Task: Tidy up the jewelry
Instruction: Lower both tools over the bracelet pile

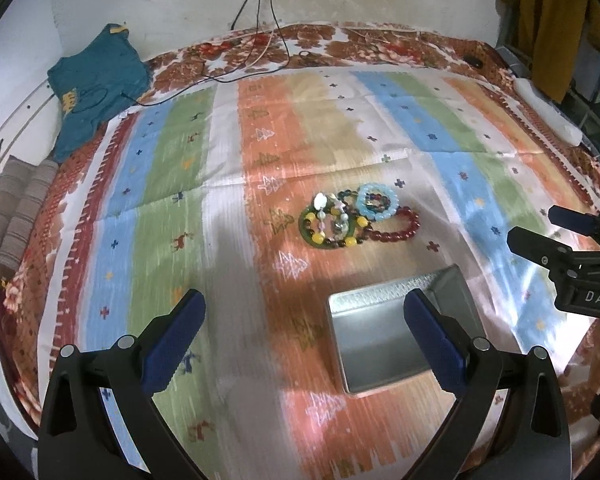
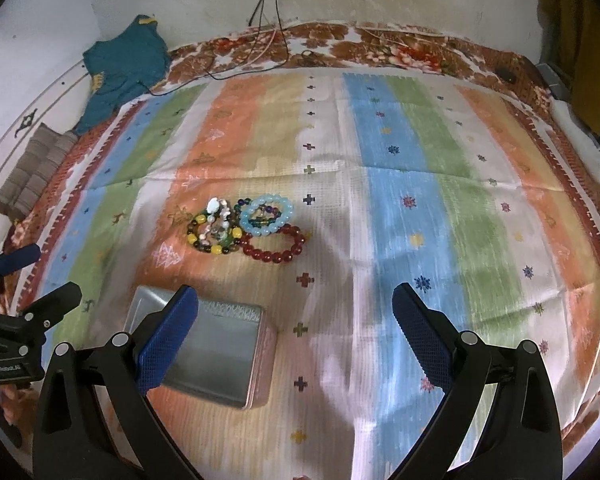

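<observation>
Both tongs gape wide and carry nothing. Left gripper [image 1: 303, 340], black frame with blue padded fingers, hangs above the striped cloth with its right finger over the near corner of the tin. Right gripper [image 2: 296, 332], same build, hovers over the white and blue stripes, its left finger overlapping the tin in view.

Shallow rectangular silver metal tin [image 1: 363, 344] lies open-topped on the orange stripe, near the camera. Interior looks bare; no beads visible in it, though each view has a finger hiding part of it.

Jewelry sits in one heap beyond the tin, apart from it: dark red round-bead bracelet [image 2: 276, 246], pale blue translucent bead bracelet [image 2: 266, 216] overlapping it, and a mixed bracelet of yellow, green and dark beads [image 2: 214, 236] with white shell-like pieces on top. A further dark multicoloured strand seems tangled underneath; count uncertain.

Multicoloured striped cloth [image 2: 399, 184] covers the bed.

Judgement: task at its start. Nothing sorted, every piece to be lifted into the tin.
</observation>
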`<state>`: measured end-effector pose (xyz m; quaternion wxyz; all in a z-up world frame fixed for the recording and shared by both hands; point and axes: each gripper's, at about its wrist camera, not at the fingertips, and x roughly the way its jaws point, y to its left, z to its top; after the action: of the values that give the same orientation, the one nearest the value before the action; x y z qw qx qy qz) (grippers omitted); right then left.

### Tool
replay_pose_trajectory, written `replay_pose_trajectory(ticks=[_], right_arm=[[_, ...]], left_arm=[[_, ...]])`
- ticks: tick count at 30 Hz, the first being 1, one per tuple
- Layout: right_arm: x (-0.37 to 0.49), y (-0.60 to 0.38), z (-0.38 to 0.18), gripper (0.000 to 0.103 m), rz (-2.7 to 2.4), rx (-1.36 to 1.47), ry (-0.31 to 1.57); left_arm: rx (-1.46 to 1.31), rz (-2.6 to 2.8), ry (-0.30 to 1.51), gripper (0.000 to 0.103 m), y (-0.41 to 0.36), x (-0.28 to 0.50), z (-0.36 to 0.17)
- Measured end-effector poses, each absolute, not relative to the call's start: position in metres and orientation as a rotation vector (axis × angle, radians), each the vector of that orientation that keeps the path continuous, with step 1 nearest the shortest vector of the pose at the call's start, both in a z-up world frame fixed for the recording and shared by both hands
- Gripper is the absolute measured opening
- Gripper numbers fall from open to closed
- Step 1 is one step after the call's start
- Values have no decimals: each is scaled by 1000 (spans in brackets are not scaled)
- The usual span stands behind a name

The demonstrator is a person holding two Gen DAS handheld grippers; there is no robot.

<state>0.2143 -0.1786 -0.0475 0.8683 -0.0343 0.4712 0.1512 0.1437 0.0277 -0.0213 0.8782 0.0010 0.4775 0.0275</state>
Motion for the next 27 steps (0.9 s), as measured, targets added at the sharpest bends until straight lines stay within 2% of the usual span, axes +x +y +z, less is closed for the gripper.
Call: replay_pose_trajectory(ticks=[17, 27], right_arm=[[276, -161, -79, 99, 289, -69, 1057], [303, -155, -103, 99, 263, -61, 1118]], left_arm=[[48, 47, 1055, 97, 28, 204, -46], [65, 35, 1106, 97, 46, 243, -90]])
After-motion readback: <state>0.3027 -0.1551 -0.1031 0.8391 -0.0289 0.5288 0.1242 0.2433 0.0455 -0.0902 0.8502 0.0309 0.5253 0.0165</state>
